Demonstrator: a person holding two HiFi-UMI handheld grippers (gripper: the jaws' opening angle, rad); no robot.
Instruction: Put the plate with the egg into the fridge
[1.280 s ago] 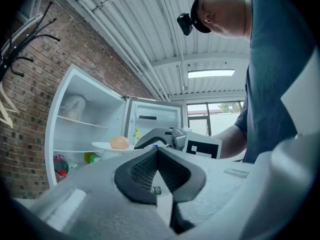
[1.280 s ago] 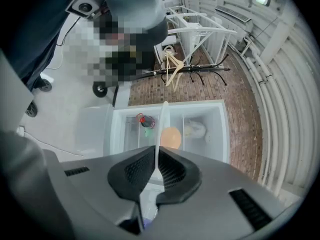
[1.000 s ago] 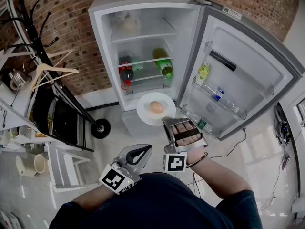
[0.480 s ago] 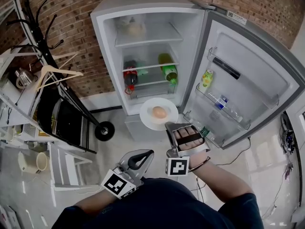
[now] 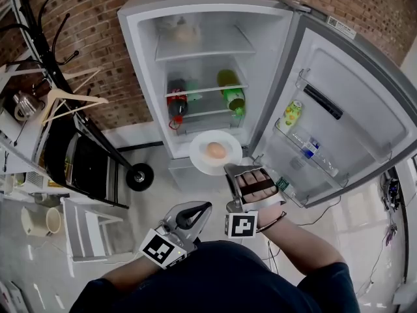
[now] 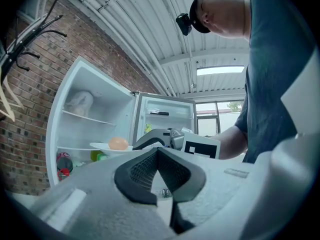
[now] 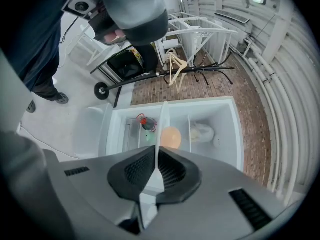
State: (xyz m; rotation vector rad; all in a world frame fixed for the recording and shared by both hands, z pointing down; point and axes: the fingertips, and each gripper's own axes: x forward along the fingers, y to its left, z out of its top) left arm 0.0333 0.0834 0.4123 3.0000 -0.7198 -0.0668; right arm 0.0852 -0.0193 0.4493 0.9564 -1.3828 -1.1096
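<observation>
Clamping the plate [image 5: 199, 157] by its near rim, right gripper [image 5: 229, 167] jaws pinched | egg [image 5: 215, 150] sits mid-plate | plate hangs level before the open fridge [image 5: 144, 25], outside it | left gripper [image 5: 202, 207] jaws together, empty, beside the right.

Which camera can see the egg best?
The head view: the egg sits whole in the middle of the plate, seen from above. The left gripper view shows it small and side-on. In the right gripper view the plate's edge hides part of it.

Fridge door [image 5: 352, 109] stands wide open; bottles [image 5: 231, 98] crowd the lower shelf [image 5: 203, 114].
</observation>
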